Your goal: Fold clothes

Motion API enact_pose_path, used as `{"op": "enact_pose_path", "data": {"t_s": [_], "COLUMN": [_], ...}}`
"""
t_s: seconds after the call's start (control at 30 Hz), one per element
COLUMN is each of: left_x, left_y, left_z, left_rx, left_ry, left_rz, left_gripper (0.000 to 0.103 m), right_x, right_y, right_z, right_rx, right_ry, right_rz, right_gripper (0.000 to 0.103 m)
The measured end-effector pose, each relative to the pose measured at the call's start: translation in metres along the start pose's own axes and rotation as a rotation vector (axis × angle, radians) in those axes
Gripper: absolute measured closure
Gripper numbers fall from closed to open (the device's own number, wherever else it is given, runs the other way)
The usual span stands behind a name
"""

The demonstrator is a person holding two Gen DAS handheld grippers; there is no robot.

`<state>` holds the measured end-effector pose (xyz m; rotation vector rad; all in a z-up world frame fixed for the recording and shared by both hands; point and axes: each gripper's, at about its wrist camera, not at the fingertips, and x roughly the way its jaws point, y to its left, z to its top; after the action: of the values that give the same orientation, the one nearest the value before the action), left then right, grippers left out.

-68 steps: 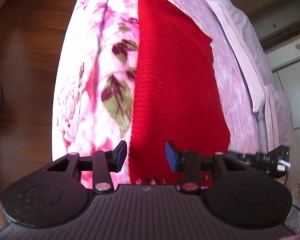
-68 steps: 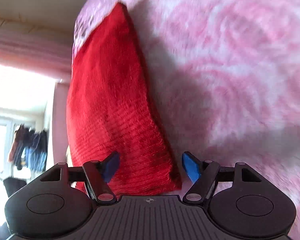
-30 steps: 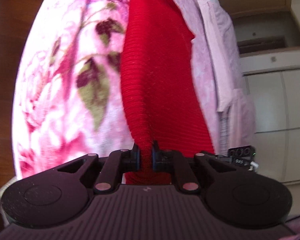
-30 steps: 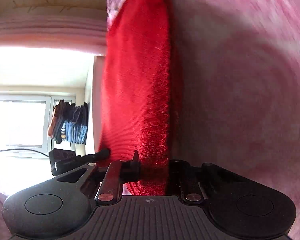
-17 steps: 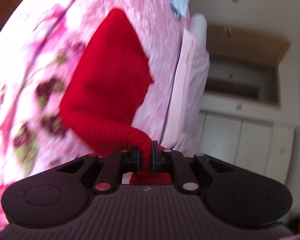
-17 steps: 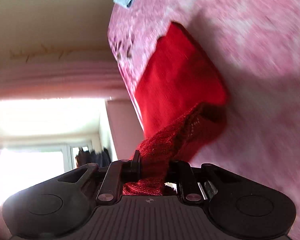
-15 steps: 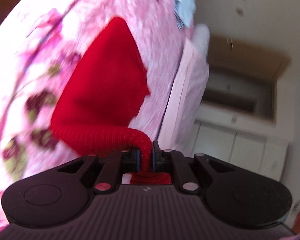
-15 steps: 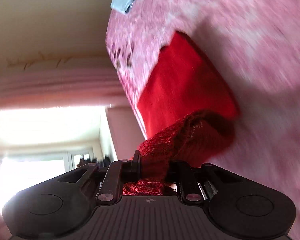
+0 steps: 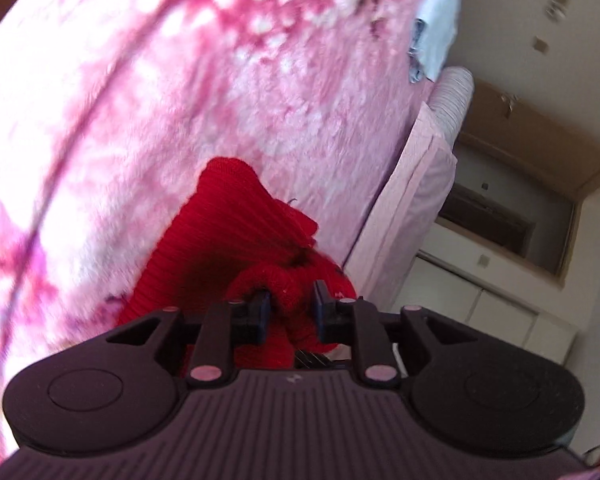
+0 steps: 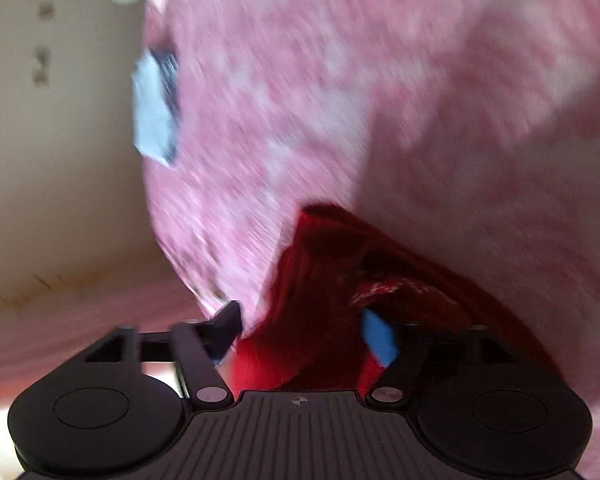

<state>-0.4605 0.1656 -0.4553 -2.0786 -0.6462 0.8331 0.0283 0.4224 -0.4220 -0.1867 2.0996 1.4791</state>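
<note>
- A red knitted garment (image 9: pixel 236 236) lies on a pink bedspread (image 9: pixel 172 80) with a blotchy floral print in pale and deep pink.
- The knit is ribbed, with fine parallel ridges running across its surface, and its red is bright and even.
- In my left wrist view the cloth is folded over itself: a flat lower layer spreads to the left, and a thick rolled edge rises up from it toward my fingers.
- My left gripper (image 9: pixel 290 312) has its jaws opening; a bunched lump of the red knit sits between them, and the pads look slightly clear of the cloth.
- In my right wrist view, which is blurred, the same red garment (image 10: pixel 320 280) appears darker and shadowed, heaped in a loose fold just in front of the fingers.
- My right gripper (image 10: pixel 304 332) has its jaws opening and stands wide, its blue pads well apart; the red knit lies between them without being pinched.
- A small pale blue piece of cloth (image 9: pixel 436 52) rests far off on the bedspread, near its edge by the cream wall (image 10: pixel 60 160).
- Beside the bed, a pale pink sheet (image 9: pixel 416 192) hangs down, and white cabinet doors (image 9: pixel 500 312) stand beyond it.
</note>
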Motion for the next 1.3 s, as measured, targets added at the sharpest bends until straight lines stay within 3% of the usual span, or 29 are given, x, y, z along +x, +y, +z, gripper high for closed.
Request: {"op": "enact_pose_path", "data": {"t_s": [0.03,0.1,0.2,0.27,0.47,0.57,0.67,0.73,0.77,0.8,0.83,0.87,0.97,1.07,1.2,1.3], "left_x": [0.001,-0.001,-0.020,-0.034,-0.024,-0.011,0.003,0.015,0.021,0.027,0.026,0.021,-0.001,-0.005,0.024,0.032], "left_y": [0.003,0.004,-0.012,-0.023,-0.057,-0.051,-0.050,-0.052,-0.053,-0.055,-0.057,-0.059,-0.065,-0.063,-0.035,-0.030], "left_z": [0.002,0.003,-0.004,-0.009,-0.053,-0.066,-0.064,-0.061,-0.061,-0.061,-0.064,-0.067,-0.074,-0.068,-0.042,-0.032], "left_rx": [-0.060,-0.117,-0.019,0.074,0.666,0.763,0.821,0.855,0.871,0.889,0.917,0.936,0.965,0.967,0.899,0.851], "left_ry": [0.010,-0.004,-0.127,-0.191,-0.217,-0.223,-0.293,-0.273,-0.250,-0.231,-0.244,-0.271,-0.357,-0.397,-0.370,-0.379], "left_rz": [-0.028,-0.105,-0.180,-0.179,0.253,0.252,0.289,0.301,0.305,0.310,0.324,0.320,0.287,0.318,0.422,0.409], "left_gripper": [0.082,0.063,0.058,0.056,0.055,0.054,0.057,0.075,0.094,0.095,0.096,0.096,0.097,0.097,0.094,0.093], "right_x": [-0.007,-0.022,-0.026,-0.025,0.001,0.015,0.036,0.046,0.051,0.056,0.059,0.060,0.047,0.041,0.088,0.107], "right_y": [0.005,0.014,0.038,0.053,0.072,0.065,0.059,0.055,0.053,0.052,0.051,0.050,0.059,0.077,0.079,0.065], "right_z": [0.002,0.007,0.001,-0.006,-0.043,-0.054,-0.048,-0.042,-0.040,-0.039,-0.041,-0.043,-0.053,-0.060,-0.062,-0.059], "right_rx": [-0.021,-0.064,-0.260,-0.410,-0.949,-1.106,-1.136,-1.109,-1.087,-1.073,-1.072,-1.075,-1.098,-1.143,-1.220,-1.193], "right_ry": [-0.030,-0.091,-0.103,-0.097,0.040,0.085,0.089,0.085,0.094,0.106,0.101,0.086,-0.005,-0.083,-0.044,-0.030], "right_rz": [0.002,0.007,-0.080,-0.145,-0.327,-0.360,-0.320,-0.281,-0.263,-0.255,-0.262,-0.275,-0.279,-0.272,-0.443,-0.500], "right_gripper": [0.030,0.030,0.030,0.030,0.031,0.031,0.031,0.031,0.032,0.050,0.082,0.096,0.097,0.098,0.098,0.098]}}
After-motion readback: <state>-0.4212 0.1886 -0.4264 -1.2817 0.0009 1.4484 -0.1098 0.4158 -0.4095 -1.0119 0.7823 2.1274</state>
